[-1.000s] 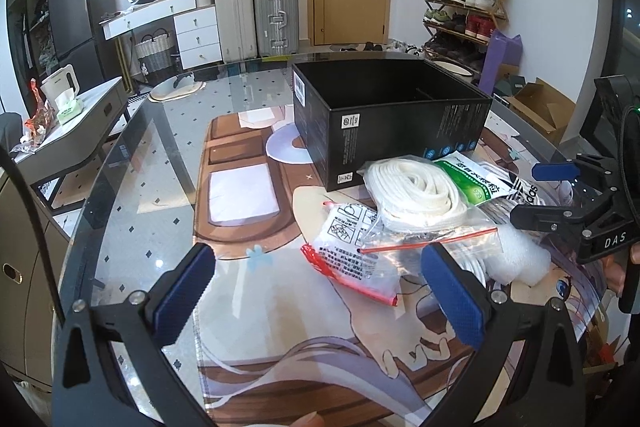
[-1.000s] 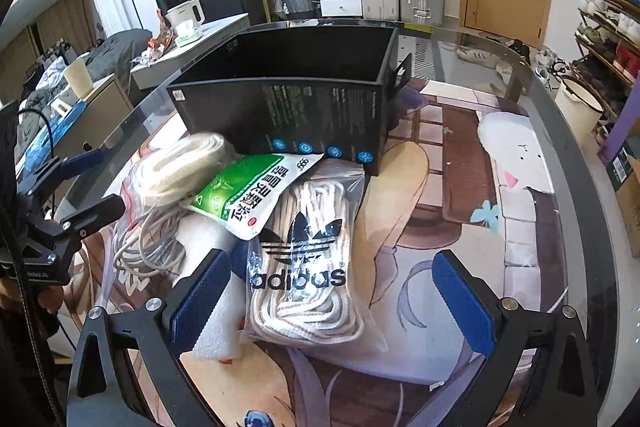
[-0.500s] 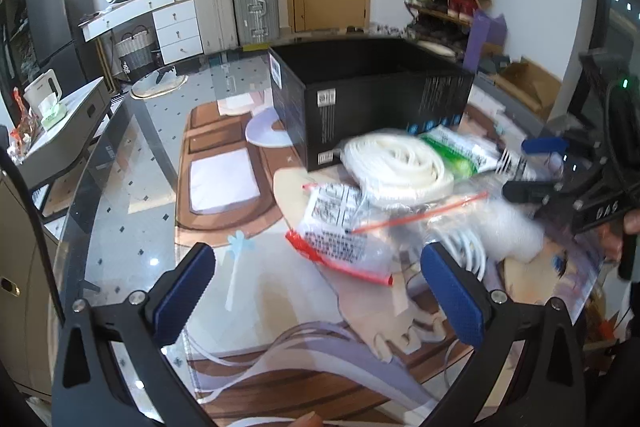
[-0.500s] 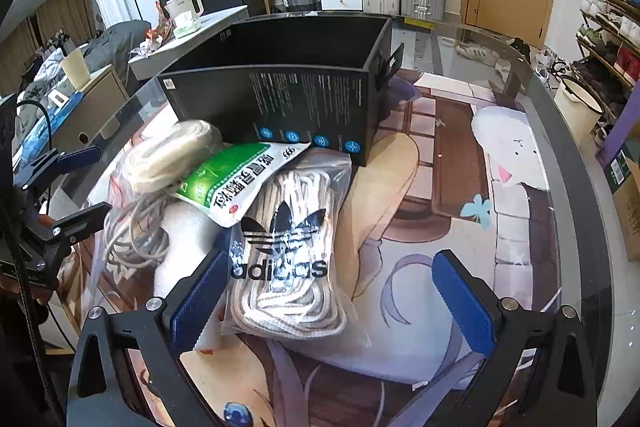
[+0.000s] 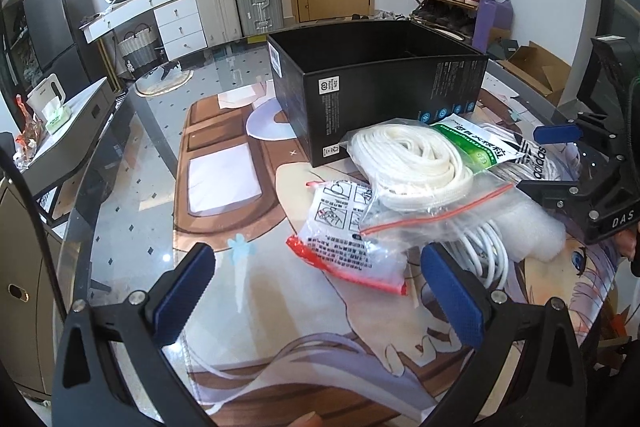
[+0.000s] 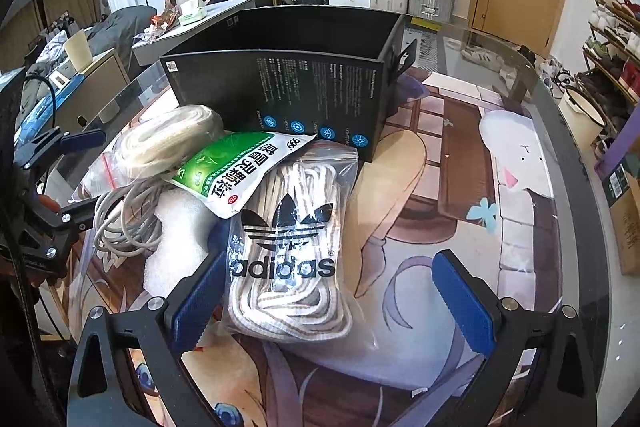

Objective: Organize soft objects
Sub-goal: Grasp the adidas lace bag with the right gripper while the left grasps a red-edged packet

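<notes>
Progress: nothing packed that can be seen; the box (image 5: 376, 83) stands open with no contents visible, and all soft goods lie heaped on the mat just in front of it. Count: one tape coil bag (image 5: 412, 163), one green packet (image 6: 240, 167), one adidas lace bag (image 6: 288, 251), one printed pouch (image 5: 344, 239), one cable bundle (image 6: 124, 215), one foam piece (image 5: 532, 231). Left gripper (image 5: 320, 295) and right gripper (image 6: 332, 299) both spread wide, holding nothing.

The open box (image 6: 304, 99) stands on the desk (image 6: 500, 155) at frame centre in the right wrist view. Directly before it lies a pile of bags. The rope bag (image 6: 286, 255) lies nearest the camera, its upper end under the printed pouch (image 6: 240, 171). The coiled strap bag (image 6: 168, 143) lies left of the pouch, above the loose cable (image 6: 124, 219). In the left wrist view, the leaflet bag (image 5: 348, 239) lies at the pile's lower-left edge.
</notes>
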`<state>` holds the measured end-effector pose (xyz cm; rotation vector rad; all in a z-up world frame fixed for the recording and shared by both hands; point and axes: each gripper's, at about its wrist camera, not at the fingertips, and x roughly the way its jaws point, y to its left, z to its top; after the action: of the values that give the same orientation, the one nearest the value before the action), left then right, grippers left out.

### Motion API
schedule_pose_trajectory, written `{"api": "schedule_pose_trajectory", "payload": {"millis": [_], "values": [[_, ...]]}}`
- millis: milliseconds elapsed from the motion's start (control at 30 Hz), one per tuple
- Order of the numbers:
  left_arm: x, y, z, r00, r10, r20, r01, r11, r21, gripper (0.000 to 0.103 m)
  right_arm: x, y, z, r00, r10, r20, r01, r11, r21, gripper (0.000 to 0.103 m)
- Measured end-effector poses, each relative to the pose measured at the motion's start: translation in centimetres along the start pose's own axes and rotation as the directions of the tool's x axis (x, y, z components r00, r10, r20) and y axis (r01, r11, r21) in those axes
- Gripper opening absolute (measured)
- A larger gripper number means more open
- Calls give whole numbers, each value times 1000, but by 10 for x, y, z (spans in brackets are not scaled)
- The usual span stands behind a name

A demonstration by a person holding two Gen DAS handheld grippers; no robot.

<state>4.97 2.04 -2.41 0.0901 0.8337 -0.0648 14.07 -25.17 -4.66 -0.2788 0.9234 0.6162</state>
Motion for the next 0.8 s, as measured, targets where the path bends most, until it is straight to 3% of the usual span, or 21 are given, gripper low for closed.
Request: {"api": "schedule_pose_trajectory", "payload": {"millis": [200, 467, 667, 733, 800], "values": [[5, -3, 7, 1000, 12, -3, -12, 1000, 13, 103, 4, 1, 3, 1000, 2, 5, -2, 1000, -14, 101], [13, 0, 15, 1000, 10, -6, -10, 1000, -1, 101, 8, 0, 5, 1000, 18, 2, -18, 1000, -18, 89], [17, -1, 13, 999, -31, -18, 31, 1000, 4, 78, 9, 3, 5, 1000, 14, 7, -13, 999, -36, 83], [17, -4, 12, 999, -46, -23, 47, 999, 14, 60, 9, 2, 4, 1000, 15, 10, -15, 999, -37, 81], [17, -6, 11, 998, -56, -28, 56, 998, 16, 55, 8, 2, 4, 1000, 16, 12, -15, 999, -36, 77]]}}
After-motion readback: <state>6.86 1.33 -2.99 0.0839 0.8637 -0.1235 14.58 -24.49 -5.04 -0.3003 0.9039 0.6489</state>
